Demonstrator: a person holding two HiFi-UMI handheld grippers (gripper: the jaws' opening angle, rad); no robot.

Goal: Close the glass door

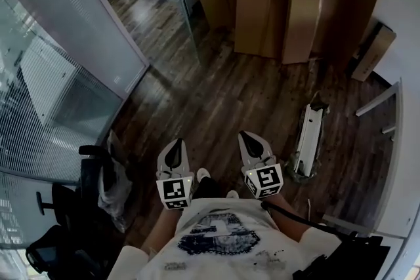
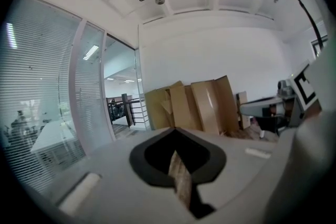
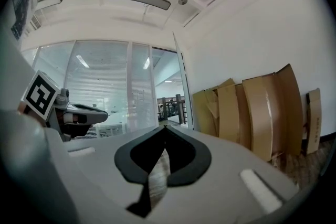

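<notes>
In the head view the glass door (image 1: 186,3) stands open at the far side of the room, seen edge-on beside the frosted glass wall (image 1: 79,29). Both grippers hang low in front of the person, well short of the door. My left gripper (image 1: 174,143) is shut with nothing in it, and my right gripper (image 1: 245,136) beside it is shut and empty too. The left gripper view has the jaw tips (image 2: 175,129) meeting, with the doorway (image 2: 122,97) far ahead. From the right gripper view, the closed tips (image 3: 165,127) point toward the door's edge (image 3: 182,86).
Large cardboard sheets (image 1: 295,3) lean on the far wall, with a long box (image 1: 373,52) to their right. A folded scooter (image 1: 310,134) lies on the wood floor at right. An office chair (image 1: 92,174) and a bag (image 1: 113,183) stand at left.
</notes>
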